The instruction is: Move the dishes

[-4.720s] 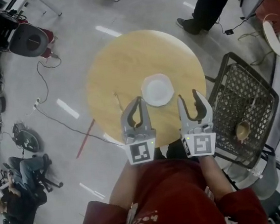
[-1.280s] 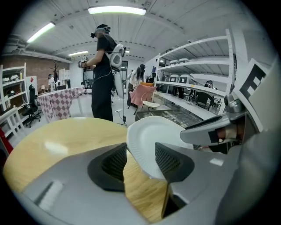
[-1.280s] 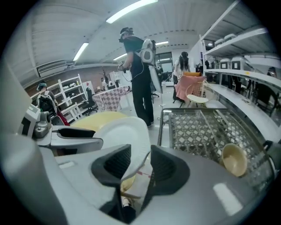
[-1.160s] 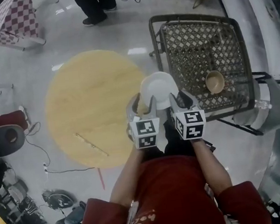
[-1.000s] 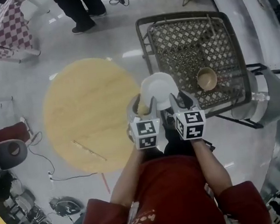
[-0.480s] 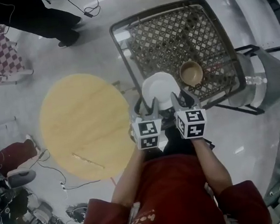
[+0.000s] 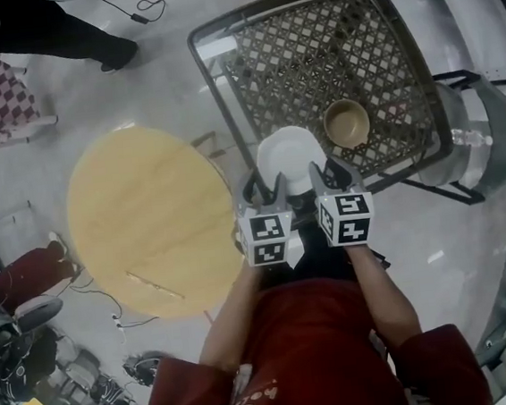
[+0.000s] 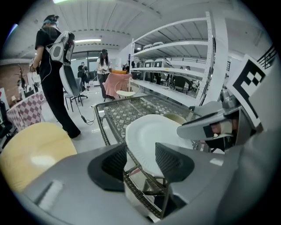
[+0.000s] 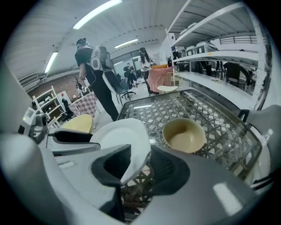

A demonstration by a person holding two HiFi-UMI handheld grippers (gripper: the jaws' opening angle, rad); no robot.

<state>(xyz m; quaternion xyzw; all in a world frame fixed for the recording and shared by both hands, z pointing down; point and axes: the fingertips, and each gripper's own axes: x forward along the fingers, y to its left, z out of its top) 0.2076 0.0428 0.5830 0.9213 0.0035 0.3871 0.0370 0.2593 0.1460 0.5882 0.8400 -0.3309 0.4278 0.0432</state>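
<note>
Fingers (image 7: 253, 191) of the left gripper (image 7: 265, 185) and of the right gripper (image 7: 332, 174) are both clamping the white plate (image 7: 289, 155) in the head view, one pair on each side of its near rim. The plate is hanging between them over the near corner of the lattice tabletop (image 7: 309, 47). A tan bowl (image 7: 346, 124) is sitting upright on that lattice, just beside the plate on its right. A round yellow tabletop (image 7: 147, 217) is lying off to the left.

Over to the left gripper view: its fingers are pinching the plate's rim, and the right gripper is showing across the plate.

Now the right gripper view: its fingers are gripping the opposite rim, with the bowl standing near the plate and a gap showing between them.
</note>
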